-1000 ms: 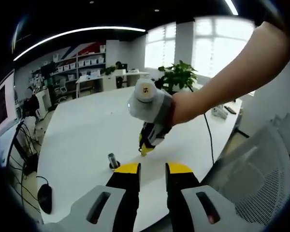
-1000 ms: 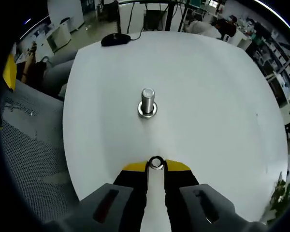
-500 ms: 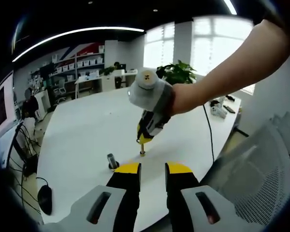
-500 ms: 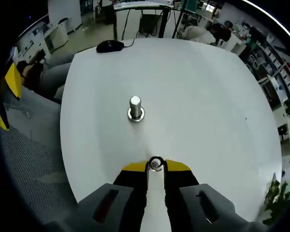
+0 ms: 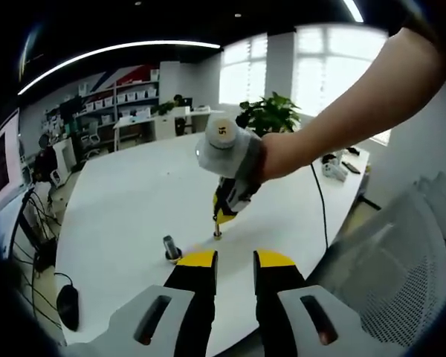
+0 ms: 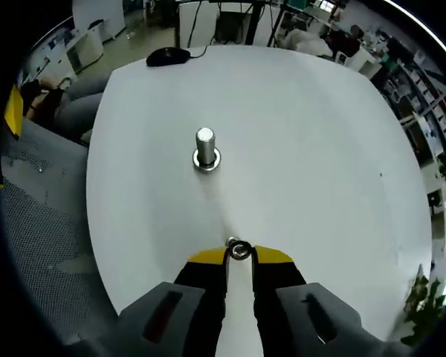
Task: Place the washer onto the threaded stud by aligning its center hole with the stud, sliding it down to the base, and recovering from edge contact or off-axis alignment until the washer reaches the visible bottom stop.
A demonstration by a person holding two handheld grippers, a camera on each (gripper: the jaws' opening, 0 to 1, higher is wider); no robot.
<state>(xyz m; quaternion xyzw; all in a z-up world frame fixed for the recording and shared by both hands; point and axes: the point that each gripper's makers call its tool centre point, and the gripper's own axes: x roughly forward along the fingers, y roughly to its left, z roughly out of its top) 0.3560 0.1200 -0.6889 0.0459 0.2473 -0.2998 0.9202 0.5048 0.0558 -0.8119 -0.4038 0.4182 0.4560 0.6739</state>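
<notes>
Steel, thin and ring-shaped, the washer point(image 6: 238, 251) sits pinched edge-on between the yellow tips of the right gripper point(image 6: 239, 256), whose jaws are closed down to a narrow slit around it, the center hole showing just past the tips. In the left gripper view that same right gripper point(image 5: 218, 220) hangs tip-down above the white table point(image 5: 126, 216), carried by a person's hand point(image 5: 271, 158), with the washer point(image 5: 218, 234) at its lower end, just right of the stud and apparently close above the tabletop. The threaded stud point(image 6: 205, 148) stands upright on its wider round base, well apart from the washer on the far side of the tips; it also shows as a small post point(image 5: 170, 248) near the left gripper point(image 5: 234, 258). That left gripper holds nothing, its jaws parted by a modest gap. I judge the washer light, rigid and slick: a grip on its rim alone is likely to let it pivot or slip if an edge catches the stud top, so a hold across the flat faces near one side, leaving the hole free, seems safest. A computer mouse point(image 6: 167, 56) lies at the table's far edge.
</notes>
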